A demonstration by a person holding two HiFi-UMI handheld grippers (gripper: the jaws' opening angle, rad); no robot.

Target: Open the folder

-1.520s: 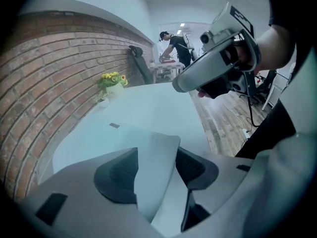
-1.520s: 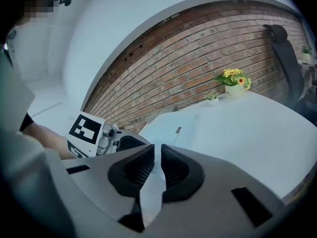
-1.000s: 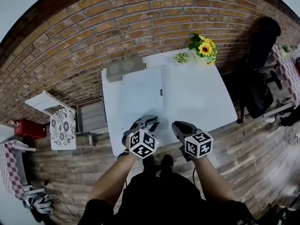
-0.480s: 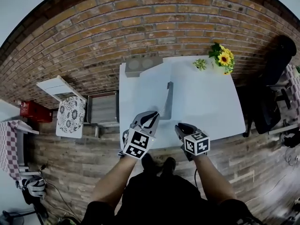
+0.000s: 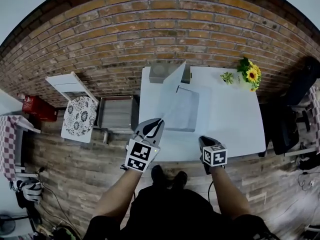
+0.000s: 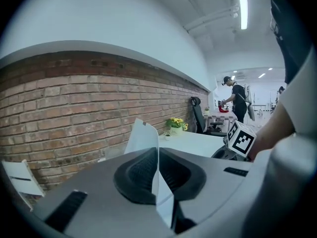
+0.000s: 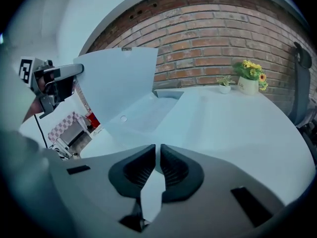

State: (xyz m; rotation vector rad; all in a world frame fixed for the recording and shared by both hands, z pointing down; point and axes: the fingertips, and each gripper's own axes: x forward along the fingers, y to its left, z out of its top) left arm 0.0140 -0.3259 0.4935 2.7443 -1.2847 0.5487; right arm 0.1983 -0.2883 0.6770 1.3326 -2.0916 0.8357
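Note:
A pale blue folder (image 5: 183, 115) lies on the white table (image 5: 235, 124), its front cover (image 5: 173, 84) lifted and standing up on its left side. My left gripper (image 5: 159, 121) is shut on the cover's near edge; in the left gripper view the thin sheet (image 6: 143, 139) runs straight between the pads of the left gripper (image 6: 157, 170). My right gripper (image 5: 205, 142) hovers over the table's front edge, right of the folder, shut with nothing in it. The right gripper view shows the raised cover (image 7: 119, 83) over the folder's inside (image 7: 143, 114), beyond the right gripper (image 7: 158, 165).
A grey box (image 5: 163, 71) sits at the table's back left; a sunflower pot (image 5: 250, 75) and a small plant (image 5: 227, 77) at the back right. A metal cart (image 5: 116, 113) and a patterned stool (image 5: 80, 119) stand left, an office chair (image 5: 295, 99) right. A brick wall runs behind.
The folder cover went from lying flat to standing up. My left gripper rose and swung left with the cover's edge in it. The right gripper sank toward the table's front edge.

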